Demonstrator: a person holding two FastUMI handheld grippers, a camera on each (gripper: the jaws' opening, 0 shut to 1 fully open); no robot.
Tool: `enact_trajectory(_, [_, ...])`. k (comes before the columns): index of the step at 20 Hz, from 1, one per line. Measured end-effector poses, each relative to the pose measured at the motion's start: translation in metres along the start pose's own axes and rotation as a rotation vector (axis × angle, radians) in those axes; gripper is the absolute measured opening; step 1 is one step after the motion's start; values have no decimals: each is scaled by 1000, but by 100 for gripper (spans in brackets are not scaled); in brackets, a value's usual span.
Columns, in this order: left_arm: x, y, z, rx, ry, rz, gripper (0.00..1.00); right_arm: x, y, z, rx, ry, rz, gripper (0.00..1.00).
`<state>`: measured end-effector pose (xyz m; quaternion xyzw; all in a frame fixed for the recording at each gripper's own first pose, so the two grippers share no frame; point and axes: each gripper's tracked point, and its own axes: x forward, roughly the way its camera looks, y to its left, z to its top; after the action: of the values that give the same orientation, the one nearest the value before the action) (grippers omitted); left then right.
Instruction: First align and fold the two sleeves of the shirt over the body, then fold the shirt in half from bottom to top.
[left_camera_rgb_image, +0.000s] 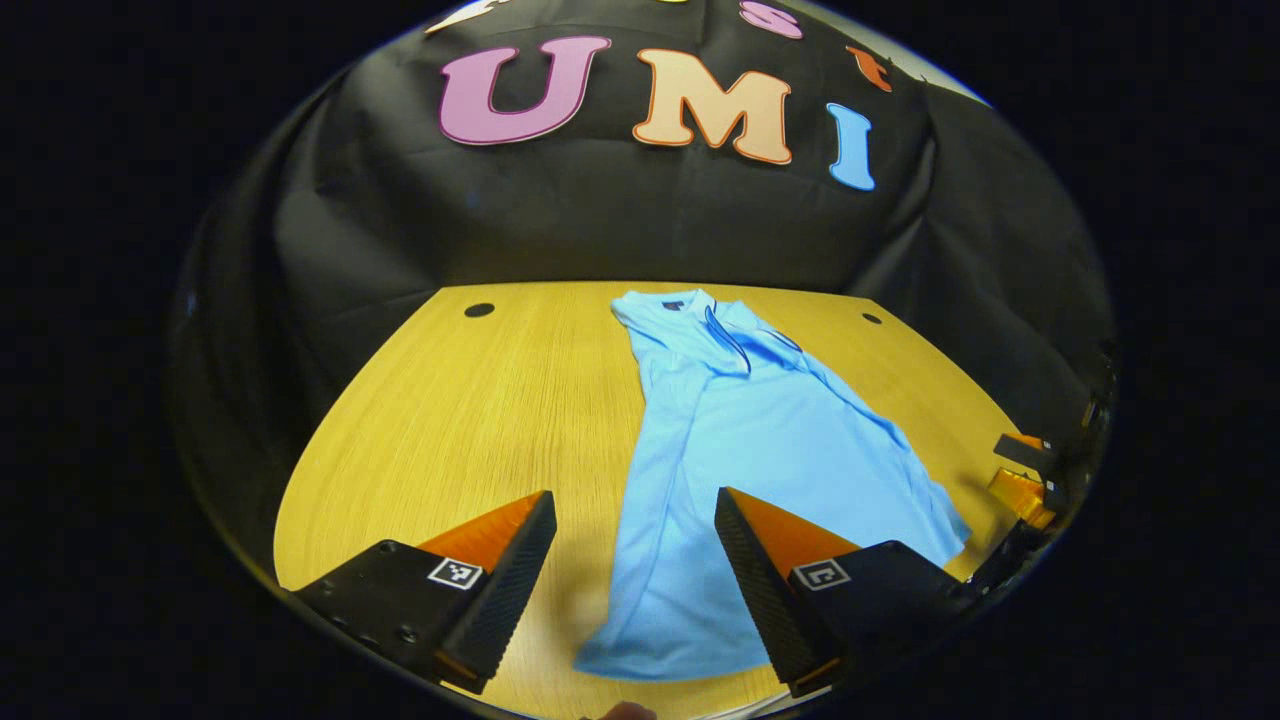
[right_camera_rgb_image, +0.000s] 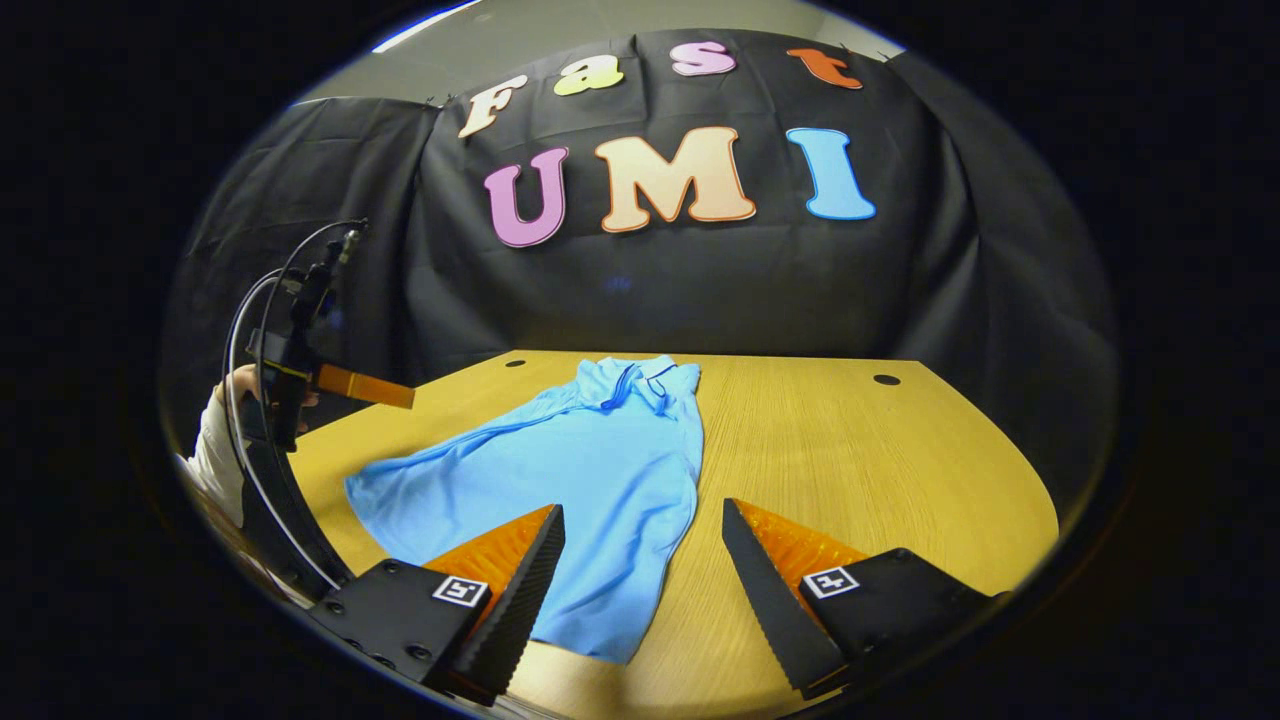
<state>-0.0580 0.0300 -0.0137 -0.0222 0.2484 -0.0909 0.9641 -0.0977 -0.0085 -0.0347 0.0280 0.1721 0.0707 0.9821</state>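
Left gripper (left_camera_rgb_image: 634, 494): jaws wide apart, nothing held. Right gripper (right_camera_rgb_image: 643, 505): likewise spread wide, nothing held. Blue shirt (left_camera_rgb_image: 780, 440) flat on the wooden table (left_camera_rgb_image: 450, 420), stretching straight ahead of both pairs of fingers, collar (left_camera_rgb_image: 690, 305) at the far end, hem (left_camera_rgb_image: 640, 660) at the near end, right under the tongs.

Sleeves apparently already laid over the body, judging by the narrow outline (not certain from these angles). Step in hand, then, probably the bottom-to-top fold.

In the left gripper view, one hem corner between the two fingers, the other out past the right-hand finger. In the right gripper view, shirt (right_camera_rgb_image: 600, 450) reaching ahead and off to the left of the fingers, hem (right_camera_rgb_image: 590, 640) crossing between them, bare table (right_camera_rgb_image: 850, 450) ahead of the right-hand finger.

To do it well:
- Take one hem corner in each gripper, low and level.
- Pinch every layer at the corner, not just the top one, or the tucked sleeves may slip out.
- Lift only a little, carry both corners forward together toward the collar (right_camera_rgb_image: 640, 372), keep the hem taut between them.
- Set the hem down square on the shoulders, then let go.

Writing: a dark tag inside the collar, too small to make out. Square coded markers (left_camera_rgb_image: 455, 573) on the fingers' bases, no words.
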Motion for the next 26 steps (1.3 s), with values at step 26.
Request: enact_trajectory(26, [-19,-18,-114,34,65,69,93,-5,41,-84,-52,192,35,98])
